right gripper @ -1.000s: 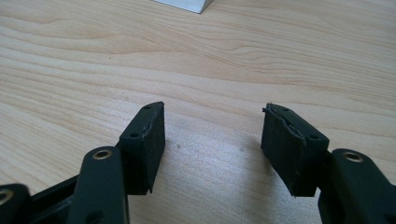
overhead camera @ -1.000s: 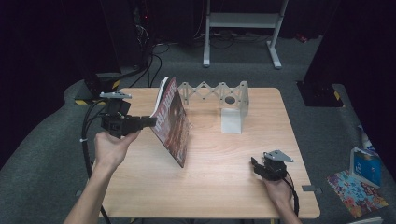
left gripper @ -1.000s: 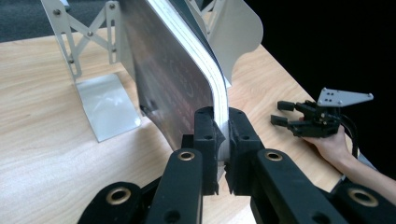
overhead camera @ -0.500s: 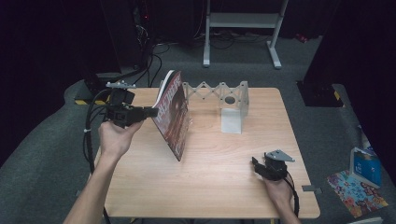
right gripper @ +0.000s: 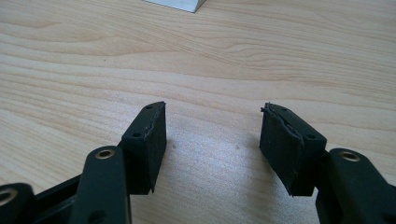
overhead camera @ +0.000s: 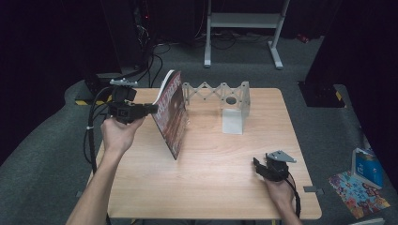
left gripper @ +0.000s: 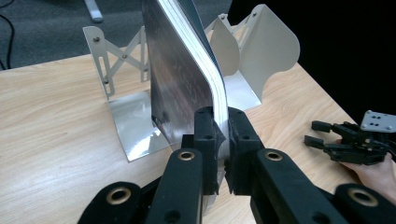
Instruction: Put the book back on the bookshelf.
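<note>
1. The book's [overhead camera: 172,115] cover is a dark red blur in the high view; no title or picture can be made out. In the left gripper view its top is cut off by the frame's upper edge.
2. The rack [overhead camera: 224,97] is partly hidden behind the book in the high view, so its left end cannot be seen whole. In the left gripper view one of its plates [left gripper: 136,123] lies flat on the table just behind the book's lower corner.
3. The left gripper [left gripper: 223,140] is clamped on the book: both jaws press the white page edges near the lower corner, where the pages bend slightly.
4. The book stands on edge, tilted, at the table's [overhead camera: 216,187] left-centre, just in front of the rack.
5. The left hand [overhead camera: 118,133] is raised above the table's left edge, forearm running up from the bottom of the high view, with the gripper held level and pointing right toward the book.
6. The right gripper [right gripper: 212,140] has its jaws spread wide with bare wood between them, holding nothing.
7. The right hand [overhead camera: 278,187] rests low near the table's front right corner, well apart from the book. Its fingers are hidden under the gripper.
</note>
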`<state>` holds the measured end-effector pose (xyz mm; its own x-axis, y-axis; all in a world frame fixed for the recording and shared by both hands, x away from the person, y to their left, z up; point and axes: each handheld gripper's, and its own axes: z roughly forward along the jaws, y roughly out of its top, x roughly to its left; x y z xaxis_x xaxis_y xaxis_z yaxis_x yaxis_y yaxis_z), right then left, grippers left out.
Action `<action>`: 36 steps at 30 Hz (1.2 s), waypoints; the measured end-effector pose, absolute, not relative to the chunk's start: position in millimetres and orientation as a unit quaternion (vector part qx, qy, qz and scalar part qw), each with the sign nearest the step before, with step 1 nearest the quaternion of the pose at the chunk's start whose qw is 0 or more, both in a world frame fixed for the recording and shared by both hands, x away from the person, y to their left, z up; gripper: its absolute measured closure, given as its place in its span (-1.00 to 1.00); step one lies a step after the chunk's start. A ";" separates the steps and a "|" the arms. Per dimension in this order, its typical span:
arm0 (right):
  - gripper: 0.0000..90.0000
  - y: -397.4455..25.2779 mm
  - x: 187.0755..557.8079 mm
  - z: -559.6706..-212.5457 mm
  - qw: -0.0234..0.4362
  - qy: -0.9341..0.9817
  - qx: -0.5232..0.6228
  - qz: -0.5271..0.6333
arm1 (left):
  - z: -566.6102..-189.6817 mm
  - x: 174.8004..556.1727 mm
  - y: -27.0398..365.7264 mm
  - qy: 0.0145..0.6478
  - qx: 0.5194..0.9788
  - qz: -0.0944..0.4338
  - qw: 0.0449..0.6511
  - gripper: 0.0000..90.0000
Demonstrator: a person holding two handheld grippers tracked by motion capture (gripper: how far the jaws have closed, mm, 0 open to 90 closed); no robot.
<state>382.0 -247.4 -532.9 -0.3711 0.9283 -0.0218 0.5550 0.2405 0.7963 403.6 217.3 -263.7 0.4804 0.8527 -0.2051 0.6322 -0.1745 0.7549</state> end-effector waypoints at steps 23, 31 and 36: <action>-0.05 -246.9 381.5 -532.8 0.265 0.743 0.497 0.360 | -278.2 430.3 213.3 0.499 0.745 0.180 0.405 0.88; -0.06 -246.7 381.6 -533.0 0.267 0.743 0.496 0.361 | -277.2 439.6 214.2 0.499 0.740 0.187 0.411 0.88; -0.06 -246.7 381.8 -533.1 0.268 0.744 0.495 0.361 | -273.1 444.1 214.2 0.499 0.735 0.196 0.415 0.88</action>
